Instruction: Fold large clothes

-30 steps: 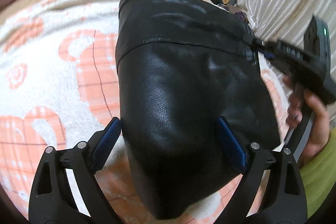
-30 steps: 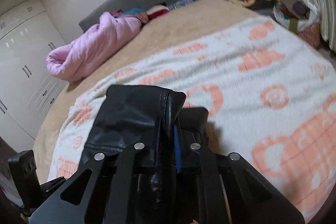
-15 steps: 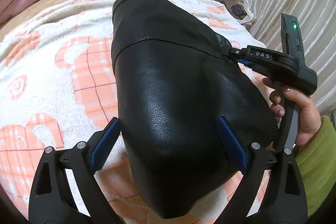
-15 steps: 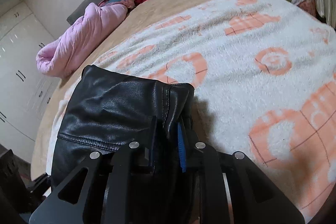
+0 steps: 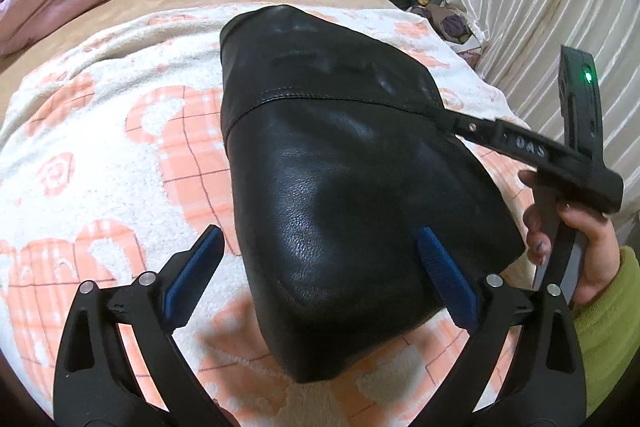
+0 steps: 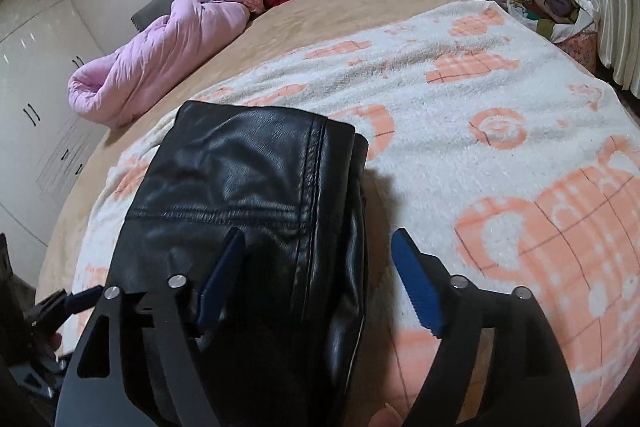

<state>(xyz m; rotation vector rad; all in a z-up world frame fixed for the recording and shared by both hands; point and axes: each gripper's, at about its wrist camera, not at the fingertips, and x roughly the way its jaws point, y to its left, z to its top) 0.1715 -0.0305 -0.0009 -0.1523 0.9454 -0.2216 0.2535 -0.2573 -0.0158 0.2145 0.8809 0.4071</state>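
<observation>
Jacket (image 6: 248, 203) released — right hand-held gripper (image 6: 318, 263) just opening, straddling its edge.

Your bed (image 6: 348, 7) carries a white-and-orange blanket (image 6: 460, 115); the folded black jacket (image 5: 340, 167) lies on the blanket, a pink quilt (image 6: 160, 63) beyond the blanket.

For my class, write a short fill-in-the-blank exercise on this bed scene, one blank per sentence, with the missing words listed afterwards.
1. The folded leather garment is ____ in colour.
2. It lies on a white blanket with a ____ pattern.
3. The rolled quilt near the far edge of the bed is ____.
4. The right gripper has just been opening; its jaws now stand ____, with the garment's edge between them.

Missing words: black; orange; pink; open
</observation>
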